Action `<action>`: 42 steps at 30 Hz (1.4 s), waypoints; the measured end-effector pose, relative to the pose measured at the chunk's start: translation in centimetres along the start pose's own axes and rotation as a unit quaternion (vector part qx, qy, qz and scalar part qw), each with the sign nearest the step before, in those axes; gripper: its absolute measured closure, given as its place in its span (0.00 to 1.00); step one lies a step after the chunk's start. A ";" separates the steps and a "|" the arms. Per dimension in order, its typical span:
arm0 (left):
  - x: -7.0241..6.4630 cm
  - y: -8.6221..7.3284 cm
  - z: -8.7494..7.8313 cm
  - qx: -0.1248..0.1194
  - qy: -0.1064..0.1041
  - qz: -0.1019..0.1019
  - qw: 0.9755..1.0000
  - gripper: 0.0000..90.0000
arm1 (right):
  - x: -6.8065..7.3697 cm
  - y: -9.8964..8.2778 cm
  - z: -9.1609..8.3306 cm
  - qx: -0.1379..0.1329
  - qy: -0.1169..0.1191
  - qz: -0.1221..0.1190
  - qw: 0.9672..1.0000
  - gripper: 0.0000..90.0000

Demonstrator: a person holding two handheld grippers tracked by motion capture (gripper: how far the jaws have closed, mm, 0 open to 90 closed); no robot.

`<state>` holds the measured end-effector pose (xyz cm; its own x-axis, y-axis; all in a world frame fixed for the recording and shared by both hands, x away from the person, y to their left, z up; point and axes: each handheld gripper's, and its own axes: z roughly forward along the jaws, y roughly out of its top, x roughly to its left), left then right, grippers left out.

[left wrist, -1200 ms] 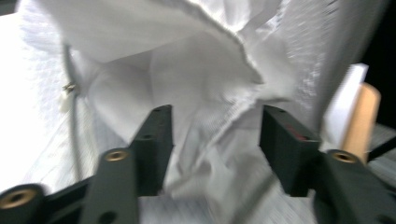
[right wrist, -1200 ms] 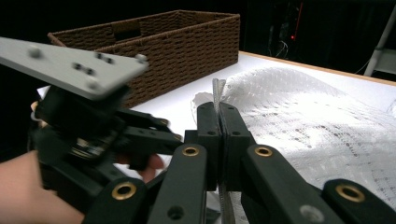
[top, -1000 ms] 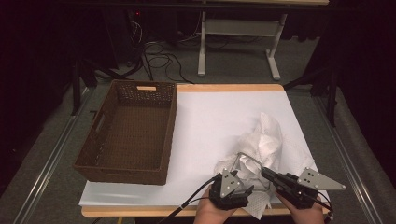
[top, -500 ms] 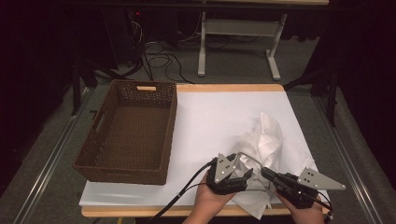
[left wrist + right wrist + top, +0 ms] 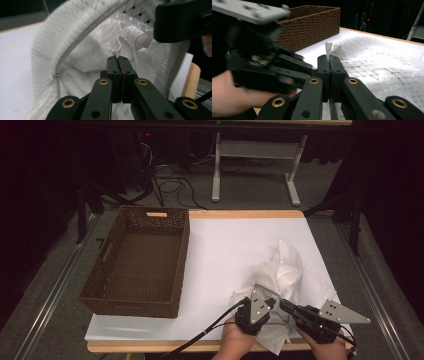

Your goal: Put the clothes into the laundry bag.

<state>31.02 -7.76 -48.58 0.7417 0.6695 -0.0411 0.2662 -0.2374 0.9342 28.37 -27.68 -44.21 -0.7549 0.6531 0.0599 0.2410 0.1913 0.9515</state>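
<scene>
Left gripper (image 5: 117, 58) moved into the mesh bag (image 5: 280, 275) at the table's near right, jaws just closed pinching white cloth (image 5: 119, 43) inside; right gripper (image 5: 329, 58) clamps the zipper edge—pull slowly, keep mouth open.

White mesh laundry bag (image 5: 280, 275) lies crumpled at the table's near right corner, zipper mouth open. White cloth (image 5: 95, 52) is bunched inside it, one fold pulled up into a peak. Bag's zipper edge stands upright at its near end.
</scene>
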 end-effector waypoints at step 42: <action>4.5 -3.6 -6.9 0.079 0.031 -0.037 0.996 0.95 | 1.4 -2.0 2.0 0.070 0.026 -0.008 0.997 1.00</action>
<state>29.18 0.96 -49.64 0.6784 0.7301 -0.0818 0.4158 -0.2897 0.8621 28.00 -25.70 -46.65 -0.7892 0.6108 0.0647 0.3092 0.3039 0.9011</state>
